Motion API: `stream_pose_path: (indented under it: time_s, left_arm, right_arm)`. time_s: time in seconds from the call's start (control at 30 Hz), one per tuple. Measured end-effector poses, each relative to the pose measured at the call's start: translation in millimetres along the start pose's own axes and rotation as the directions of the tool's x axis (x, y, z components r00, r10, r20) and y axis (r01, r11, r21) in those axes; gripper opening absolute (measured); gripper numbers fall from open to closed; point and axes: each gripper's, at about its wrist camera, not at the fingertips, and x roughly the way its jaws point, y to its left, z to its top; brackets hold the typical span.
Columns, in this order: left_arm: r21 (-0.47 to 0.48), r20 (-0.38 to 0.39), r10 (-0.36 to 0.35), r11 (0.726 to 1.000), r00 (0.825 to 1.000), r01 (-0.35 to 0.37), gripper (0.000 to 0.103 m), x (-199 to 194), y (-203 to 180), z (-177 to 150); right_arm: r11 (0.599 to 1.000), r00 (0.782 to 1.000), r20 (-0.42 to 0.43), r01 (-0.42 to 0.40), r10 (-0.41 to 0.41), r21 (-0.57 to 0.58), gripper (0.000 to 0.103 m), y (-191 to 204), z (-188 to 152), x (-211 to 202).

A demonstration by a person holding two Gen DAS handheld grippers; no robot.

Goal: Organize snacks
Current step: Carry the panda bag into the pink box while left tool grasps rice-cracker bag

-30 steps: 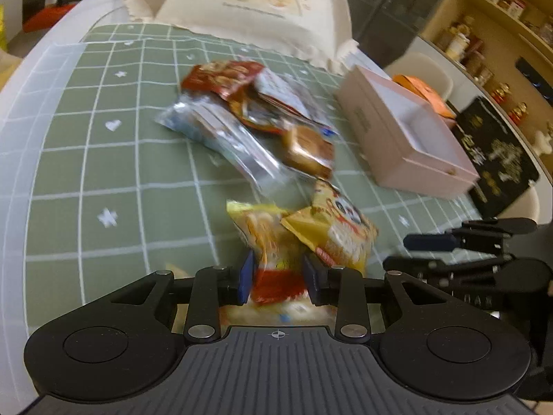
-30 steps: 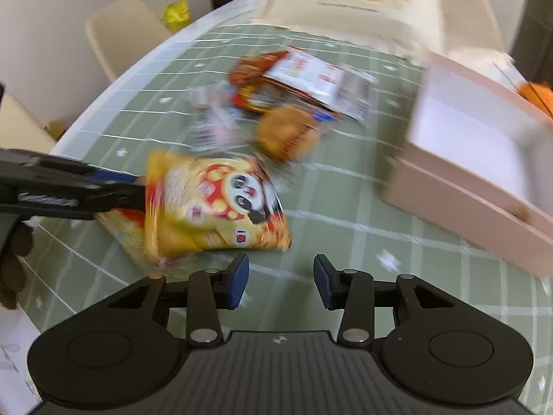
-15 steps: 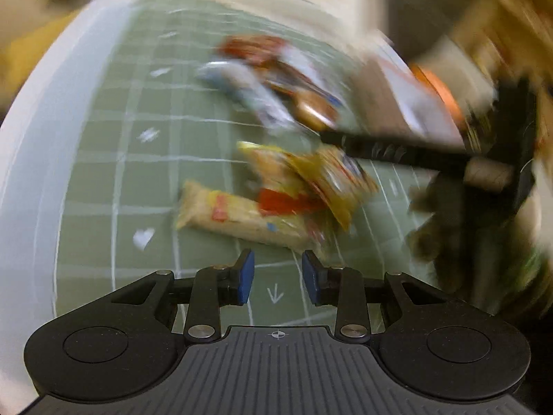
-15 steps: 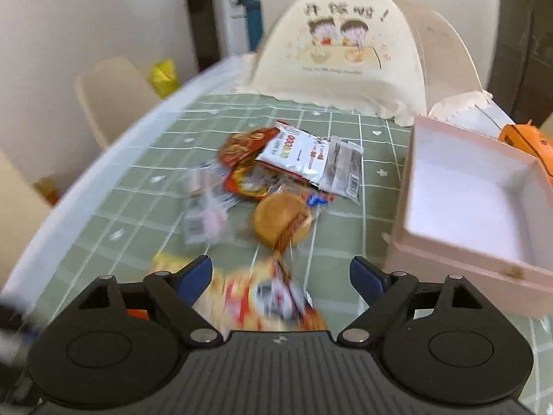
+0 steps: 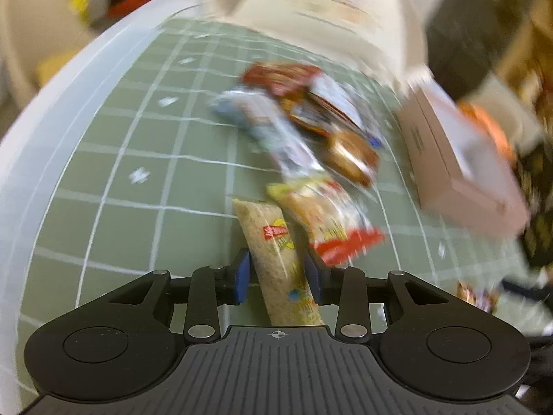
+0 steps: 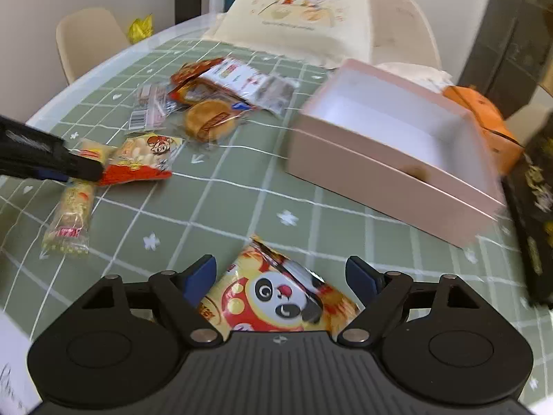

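My left gripper (image 5: pixel 277 276) straddles a long beige cracker packet (image 5: pixel 273 252) lying on the green checked cloth; its jaws are opening, with small gaps at both pads. A red-and-yellow packet (image 5: pixel 328 221) lies just beyond. In the right wrist view one left finger (image 6: pixel 79 169) reaches over that long packet (image 6: pixel 72 214). My right gripper (image 6: pixel 280 273) stands wide, its jaws closing around a panda snack packet (image 6: pixel 276 297) without pressing on it. An open pink box (image 6: pixel 380 173) sits ahead on the right, nothing inside.
A heap of snacks, with a round cake (image 6: pixel 211 121) and several wrapped packets, lies at mid-table. A cream domed food cover (image 6: pixel 304 10) stands behind. A black box (image 6: pixel 539 186) and an orange bag (image 6: pixel 484 114) flank the pink box. The table edge curves along the left.
My left gripper let go of the red-and-yellow packet and now straddles the long cracker packet. My right gripper opened wide and came over the panda packet, which now lies apart from the other snacks.
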Motion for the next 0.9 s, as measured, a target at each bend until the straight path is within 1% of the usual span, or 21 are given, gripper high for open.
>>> stream_pose_path:
  time_s: [0.07, 0.17, 0.27, 0.33, 0.37, 0.43, 0.5, 0.53, 0.57, 0.6, 0.67, 0.7, 0.8, 0.83, 0.9]
  left_arm:
    - [0.070, -0.015, 0.002, 0.998, 1.000, -0.001, 0.040, -2, -11, -8]
    - [0.120, -0.051, -0.037, 0.992, 0.998, 0.042, 0.037, -14, -21, -26]
    - [0.178, -0.055, -0.017, 0.984, 0.998, 0.027, 0.035, -24, -32, -46]
    - [0.196, -0.054, -0.007, 0.980, 0.999, 0.017, 0.034, -30, -37, -55]
    - [0.202, -0.059, -0.008, 0.979, 0.998, 0.020, 0.035, -32, -39, -56]
    - [0.224, -0.076, -0.012, 0.974, 0.997, 0.028, 0.035, -33, -43, -58]
    - [0.252, -0.108, -0.011, 0.967, 0.994, 0.038, 0.035, -35, -45, -59]
    - [0.267, -0.124, -0.011, 0.963, 0.992, 0.044, 0.035, -35, -46, -59]
    - [0.284, -0.137, -0.007, 0.958, 0.991, 0.046, 0.035, -35, -48, -59]
    - [0.290, -0.145, -0.007, 0.956, 0.989, 0.049, 0.034, -36, -49, -59]
    - [0.266, -0.150, -0.015, 0.962, 0.989, 0.055, 0.034, -35, -50, -58]
    - [0.253, -0.147, -0.036, 0.965, 0.989, 0.072, 0.034, -34, -51, -57]
    - [0.227, -0.087, -0.109, 0.966, 0.990, 0.127, 0.033, -42, -64, -45]
    - [0.226, -0.064, -0.144, 0.962, 0.988, 0.155, 0.033, -46, -71, -38]
    - [0.242, -0.013, -0.227, 0.944, 0.974, 0.223, 0.033, -56, -90, -15]
  right_arm:
    - [0.999, 0.999, 0.015, -0.036, 0.035, 0.041, 0.089, -12, -9, -15]
    - [0.981, 0.995, -0.027, -0.092, 0.098, 0.171, 0.090, -27, -16, -16]
    - [0.958, 0.995, -0.050, -0.075, 0.092, 0.277, 0.090, -28, -20, -6]
    - [0.956, 0.994, -0.081, -0.041, 0.067, 0.290, 0.090, -22, -20, 5]
    - [0.958, 0.994, -0.095, -0.032, 0.061, 0.285, 0.093, -18, -20, 9]
    - [0.974, 0.994, -0.104, -0.007, 0.031, 0.228, 0.094, -7, -20, 12]
    - [0.986, 0.994, -0.105, 0.000, 0.017, 0.166, 0.086, -1, -21, 10]
    - [0.988, 0.995, -0.096, -0.019, 0.034, 0.155, 0.073, -2, -23, 6]
    - [0.990, 0.994, -0.094, -0.034, 0.048, 0.140, 0.065, -3, -23, 1]
    - [0.991, 0.994, -0.094, -0.048, 0.060, 0.125, 0.063, -5, -24, -3]
    - [0.991, 0.993, -0.090, -0.065, 0.076, 0.120, 0.060, -13, -24, -12]
    - [0.990, 0.994, -0.083, -0.066, 0.076, 0.123, 0.060, -18, -25, -16]
    - [0.990, 0.997, -0.060, -0.043, 0.051, 0.135, 0.060, -36, -25, -31]
    - [0.989, 0.998, -0.052, -0.034, 0.042, 0.145, 0.060, -42, -24, -35]
    - [0.984, 0.999, -0.033, -0.023, 0.029, 0.175, 0.060, -59, -24, -48]
